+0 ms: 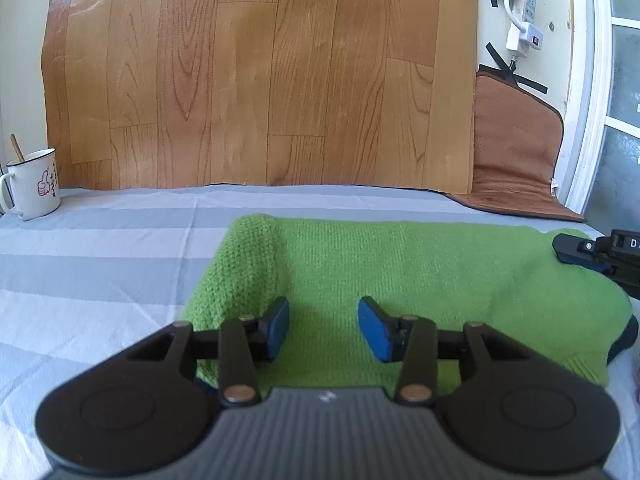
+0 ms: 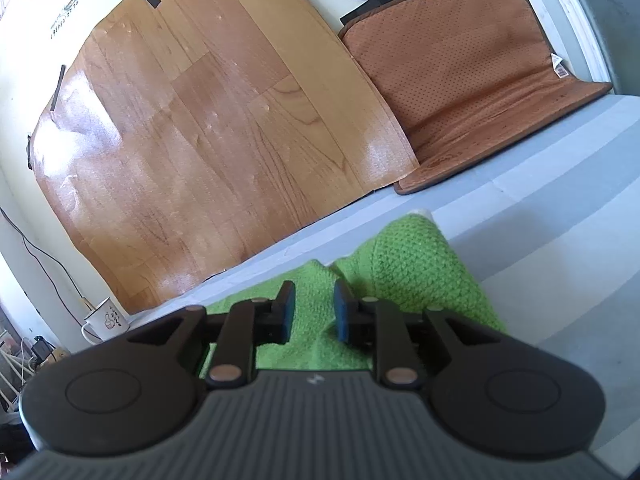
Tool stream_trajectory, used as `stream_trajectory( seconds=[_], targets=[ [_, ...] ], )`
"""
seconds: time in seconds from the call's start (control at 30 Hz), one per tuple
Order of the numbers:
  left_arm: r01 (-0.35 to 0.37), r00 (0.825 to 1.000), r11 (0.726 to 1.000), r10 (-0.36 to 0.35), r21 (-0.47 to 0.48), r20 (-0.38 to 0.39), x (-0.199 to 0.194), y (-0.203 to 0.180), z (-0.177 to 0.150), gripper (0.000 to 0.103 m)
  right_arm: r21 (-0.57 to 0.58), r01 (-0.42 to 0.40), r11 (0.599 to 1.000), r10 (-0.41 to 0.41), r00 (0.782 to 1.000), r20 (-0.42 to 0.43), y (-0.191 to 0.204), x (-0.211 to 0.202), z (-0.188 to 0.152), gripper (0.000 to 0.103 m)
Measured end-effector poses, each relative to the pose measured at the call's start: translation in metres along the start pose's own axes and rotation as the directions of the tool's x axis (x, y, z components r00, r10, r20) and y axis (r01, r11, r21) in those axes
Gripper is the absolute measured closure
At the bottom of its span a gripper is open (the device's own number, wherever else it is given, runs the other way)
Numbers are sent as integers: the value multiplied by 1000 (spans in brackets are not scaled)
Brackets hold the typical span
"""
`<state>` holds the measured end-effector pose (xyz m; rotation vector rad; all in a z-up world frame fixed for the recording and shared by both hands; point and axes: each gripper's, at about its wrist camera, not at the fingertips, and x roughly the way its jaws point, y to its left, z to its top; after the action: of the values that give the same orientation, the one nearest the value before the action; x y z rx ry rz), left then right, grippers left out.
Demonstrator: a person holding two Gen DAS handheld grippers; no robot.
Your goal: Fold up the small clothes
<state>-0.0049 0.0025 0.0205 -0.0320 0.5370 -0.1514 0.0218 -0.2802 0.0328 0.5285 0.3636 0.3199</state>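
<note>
Garment: green knit sweater (image 1: 400,272) lies flat on the striped sheet (image 1: 100,264), long axis running 9 to 3 o'clock.
Left tongs (image 1: 324,328): spread, nothing between them, hovering over the sweater's near-left part; folded edge at 11 o'clock.
Right tongs (image 2: 314,312): parted a little, gripping nothing I can see, low over the sweater's right end.
Nearer arm: each sits by its own end.
Bystander: mug (image 1: 34,184) at far 9 o'clock.
</note>
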Motion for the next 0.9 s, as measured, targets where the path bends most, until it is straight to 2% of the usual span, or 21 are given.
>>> stream_trajectory(
  seconds=[0.9],
  targets=[
    [3,1000,1000,-3,17,6,-1,-4,-2,56,-2,-2,1000,2,1000,-5,1,-1,-1,76]
  ],
)
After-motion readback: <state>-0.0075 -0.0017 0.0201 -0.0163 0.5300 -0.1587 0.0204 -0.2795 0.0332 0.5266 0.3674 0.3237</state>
